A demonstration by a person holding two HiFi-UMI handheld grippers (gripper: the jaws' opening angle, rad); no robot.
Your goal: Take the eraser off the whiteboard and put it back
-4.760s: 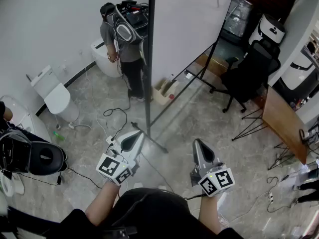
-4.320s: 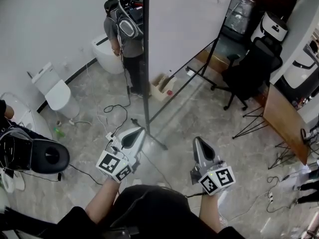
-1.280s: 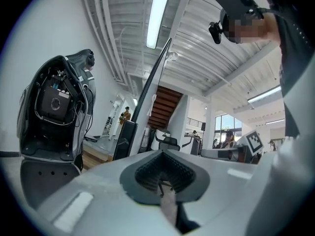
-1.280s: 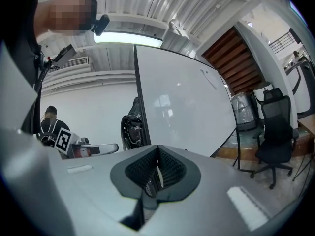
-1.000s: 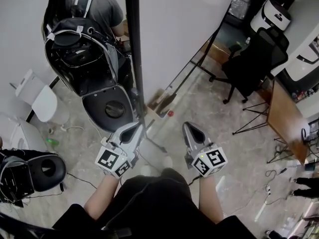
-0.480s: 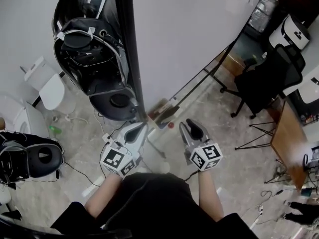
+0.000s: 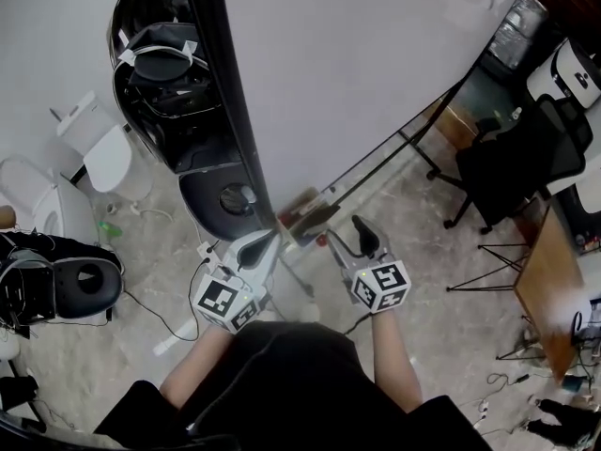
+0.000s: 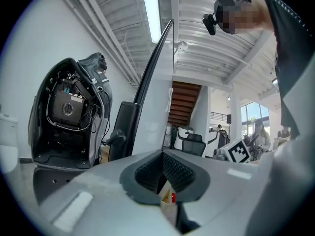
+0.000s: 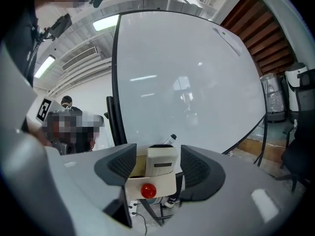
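The whiteboard (image 7: 357, 64) stands upright in front of me, and it fills the right gripper view (image 9: 187, 82). At its lower left corner hangs a small beige tray (image 7: 305, 216). In the right gripper view a white eraser (image 9: 161, 163) stands in that tray (image 9: 170, 183), above a red round knob (image 9: 148, 190). My right gripper (image 7: 350, 241) points at the tray and its jaws are opening. The eraser shows in the gap between them, and the pads (image 9: 197, 168) do not press it. My left gripper (image 7: 263, 244) is shut and empty, just left of the tray (image 8: 166, 195).
An open black machine shell (image 7: 174, 92) stands left of the board's black post (image 7: 225, 111). A black office chair (image 7: 521, 163) and a wooden table (image 7: 545, 271) are at the right. Cables lie on the stone floor (image 7: 169, 318). A black round seat (image 7: 89, 285) sits at the left.
I have come closer to the board. Both grippers moved forward to the tray. The right jaws went from shut to apart, while the left stayed shut.
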